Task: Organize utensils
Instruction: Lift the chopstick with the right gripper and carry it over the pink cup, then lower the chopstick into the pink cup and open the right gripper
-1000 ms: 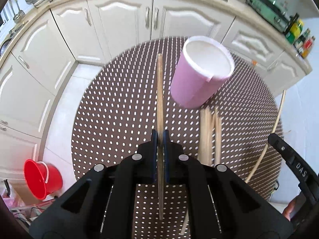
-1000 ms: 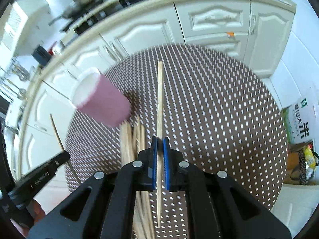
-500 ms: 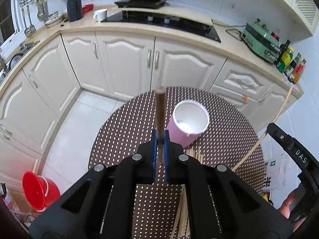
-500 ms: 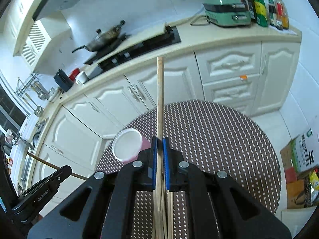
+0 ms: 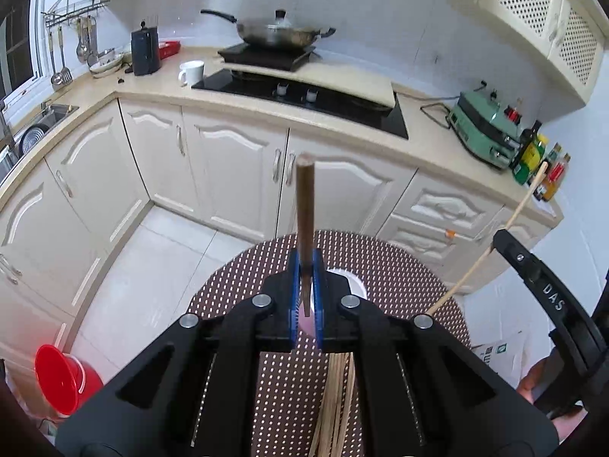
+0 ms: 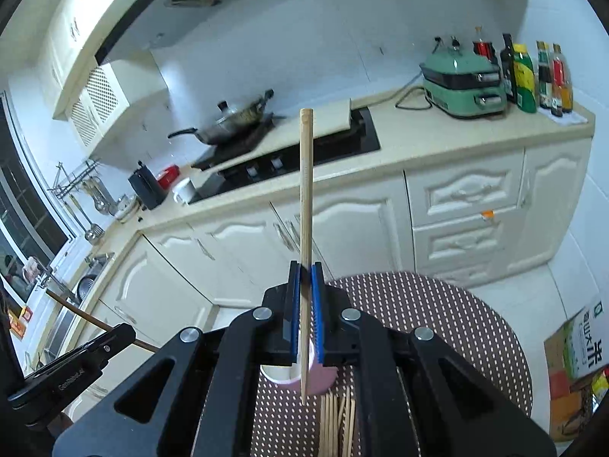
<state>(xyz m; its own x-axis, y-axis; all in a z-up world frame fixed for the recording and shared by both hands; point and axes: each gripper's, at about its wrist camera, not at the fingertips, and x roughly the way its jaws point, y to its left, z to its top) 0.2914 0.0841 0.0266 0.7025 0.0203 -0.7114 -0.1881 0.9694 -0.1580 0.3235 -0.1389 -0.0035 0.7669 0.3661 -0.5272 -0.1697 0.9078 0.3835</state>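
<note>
above the round dotted table [image 5: 236, 289], in the left wrist view, the left gripper [image 5: 305, 266] has its blue-padded jaws pressed onto a dark brown chopstick [image 5: 304, 205], which stands nearly upright and pokes out past the fingertips toward the cabinets. just below and behind the jaws sits the pink cup [image 5: 352, 283], its white rim partly hidden by the fingers. a bundle of pale chopsticks [image 5: 335, 400] lies flat on the table near the cup, running toward the camera. at the right edge the right gripper [image 5: 498, 238] shows, with a light chopstick [image 5: 491, 245] slanting through it.

in the right wrist view, the right gripper [image 6: 305, 270] is clamped on that light wooden chopstick [image 6: 305, 190], held close to vertical; its lower tip hangs in front of the pink cup [image 6: 323, 379], and whether it touches the cup cannot be told. the loose chopsticks [image 6: 337, 422] lie side by side on the table [image 6: 437, 323] just beside the cup's base. at lower left the left gripper [image 6: 125, 333] appears with the dark chopstick [image 6: 80, 310] angled through it. a wok [image 6: 228, 123] sits on the stove behind.
</note>
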